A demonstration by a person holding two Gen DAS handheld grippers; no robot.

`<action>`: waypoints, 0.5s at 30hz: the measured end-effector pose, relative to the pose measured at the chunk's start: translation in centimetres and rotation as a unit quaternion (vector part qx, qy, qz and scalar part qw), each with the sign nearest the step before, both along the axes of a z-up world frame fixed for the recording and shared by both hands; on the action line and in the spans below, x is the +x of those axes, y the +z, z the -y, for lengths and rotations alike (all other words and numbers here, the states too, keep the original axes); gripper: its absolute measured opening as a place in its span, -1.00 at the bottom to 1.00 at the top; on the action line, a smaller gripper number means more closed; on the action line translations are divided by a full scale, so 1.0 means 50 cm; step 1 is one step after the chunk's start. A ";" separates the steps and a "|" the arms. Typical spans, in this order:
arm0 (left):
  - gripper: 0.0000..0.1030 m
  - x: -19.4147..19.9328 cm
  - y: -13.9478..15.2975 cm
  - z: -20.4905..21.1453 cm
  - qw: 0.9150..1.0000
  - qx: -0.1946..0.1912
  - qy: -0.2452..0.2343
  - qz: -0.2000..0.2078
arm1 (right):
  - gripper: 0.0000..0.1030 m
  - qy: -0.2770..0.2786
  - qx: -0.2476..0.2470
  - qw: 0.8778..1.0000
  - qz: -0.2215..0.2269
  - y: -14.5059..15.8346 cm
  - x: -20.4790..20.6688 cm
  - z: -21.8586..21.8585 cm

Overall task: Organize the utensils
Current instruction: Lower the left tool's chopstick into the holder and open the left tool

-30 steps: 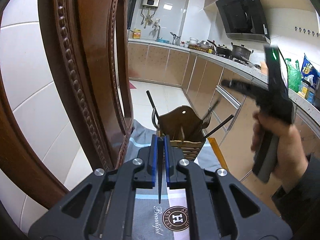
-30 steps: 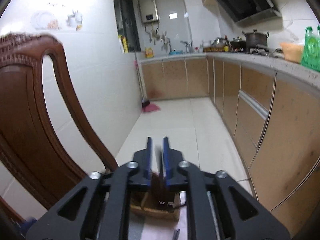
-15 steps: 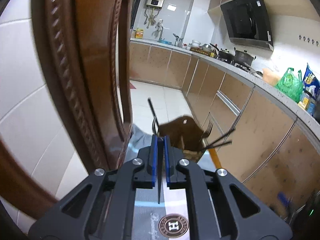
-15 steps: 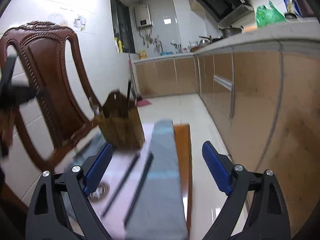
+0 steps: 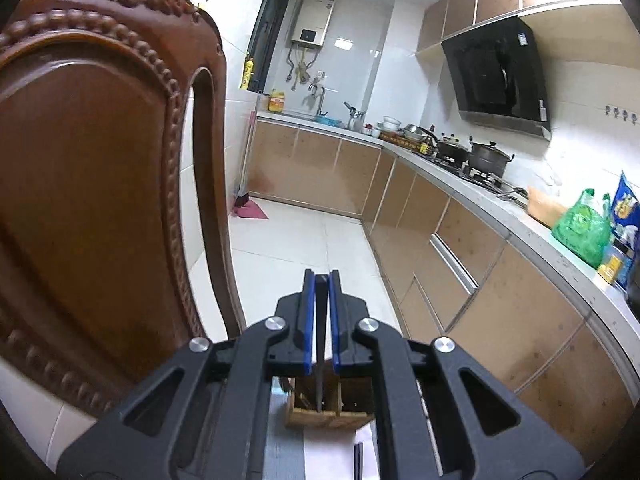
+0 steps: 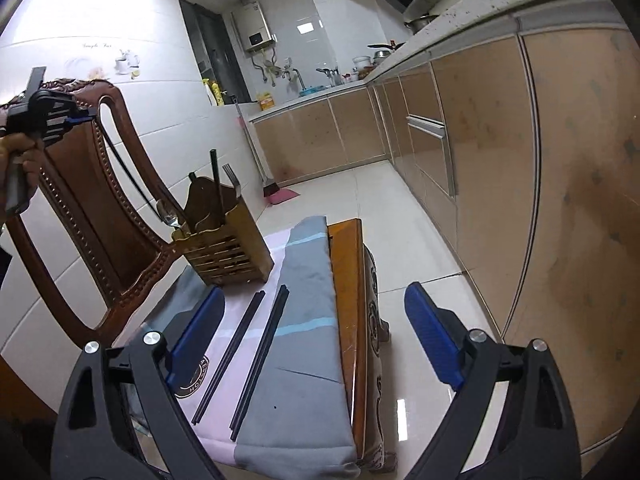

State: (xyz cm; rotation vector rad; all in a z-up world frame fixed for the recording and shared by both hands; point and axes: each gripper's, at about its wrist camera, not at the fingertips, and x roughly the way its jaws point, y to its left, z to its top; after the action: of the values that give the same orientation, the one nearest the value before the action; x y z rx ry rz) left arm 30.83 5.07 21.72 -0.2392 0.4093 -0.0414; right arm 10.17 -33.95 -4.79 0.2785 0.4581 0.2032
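Chopstick poised over the holder

The left gripper (image 5: 321, 320) clamps a black chopstick (image 5: 320, 376) pointing down into the wooden holder (image 5: 328, 416) — the right gripper (image 6: 314, 336) gapes wide above two chopsticks (image 6: 244, 344) lying on the cloth (image 6: 296, 360).

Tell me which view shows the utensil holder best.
Right wrist: the holder stands whole, with chopstick, fork and spoon inside. Left wrist sees only its open top from above, mostly hidden behind the closed jaws.

Black chopstick (image 5: 321, 360) above wooden holder (image 5: 328, 404)
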 end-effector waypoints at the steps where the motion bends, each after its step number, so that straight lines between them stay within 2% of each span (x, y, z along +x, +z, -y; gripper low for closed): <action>1: -0.88 0.014 -0.003 0.003 1.000 0.000 0.000 -0.003 | 0.73 0.000 0.001 1.000 -0.002 -0.002 0.001 0.003; 7: -0.88 0.106 -0.058 0.010 0.999 -0.012 -0.004 -0.039 | 0.73 0.001 0.009 1.000 -0.010 -0.008 0.009 0.015; 10: -0.79 0.145 -0.132 0.018 0.997 -0.008 -0.012 -0.077 | 0.73 0.005 0.007 1.000 -0.013 -0.010 0.010 0.015; 11: -0.35 0.149 -0.161 0.022 0.996 0.001 -0.011 -0.093 | 0.73 0.007 0.006 1.000 -0.014 -0.010 0.011 0.014; 12: 0.31 0.140 -0.192 0.030 0.995 0.016 -0.012 -0.099 | 0.73 0.009 0.005 1.000 -0.015 -0.011 0.011 0.012; 13: 0.50 0.125 -0.212 0.038 0.995 0.029 -0.011 -0.094 | 0.73 0.010 0.003 1.000 -0.015 -0.011 0.012 0.010; 15: 0.61 0.064 -0.264 0.061 0.995 0.068 -0.015 -0.078 | 0.73 0.013 -0.003 1.000 -0.015 -0.013 0.013 0.005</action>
State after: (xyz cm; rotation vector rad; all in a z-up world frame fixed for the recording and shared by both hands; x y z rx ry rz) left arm 34.05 2.01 8.50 -0.1027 0.5689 -0.0254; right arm 10.83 -34.17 -5.44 0.2695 0.4928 0.2235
